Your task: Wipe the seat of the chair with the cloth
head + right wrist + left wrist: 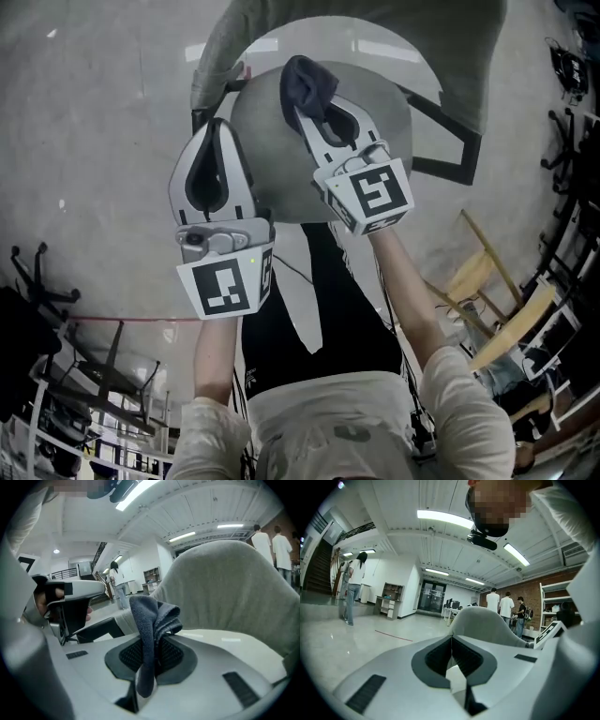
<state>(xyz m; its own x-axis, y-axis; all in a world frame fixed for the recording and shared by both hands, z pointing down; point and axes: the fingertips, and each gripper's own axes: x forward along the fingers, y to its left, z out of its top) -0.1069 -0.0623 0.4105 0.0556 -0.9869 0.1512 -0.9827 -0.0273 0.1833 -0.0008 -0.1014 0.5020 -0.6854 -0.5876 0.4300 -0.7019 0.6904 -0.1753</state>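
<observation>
Cloth (152, 620), dark and bunched, is pinched in the jaws of the right gripper (309, 111). It sits over the far part of the grey chair seat (281, 164), close to the backrest (234, 588); whether it touches the seat I cannot tell. Just to its left, the left gripper (451, 641) hovers by the seat's left edge, jaws pressed together on nothing. A few people (506, 604) stand well off across the shiny floor (356, 644).
</observation>
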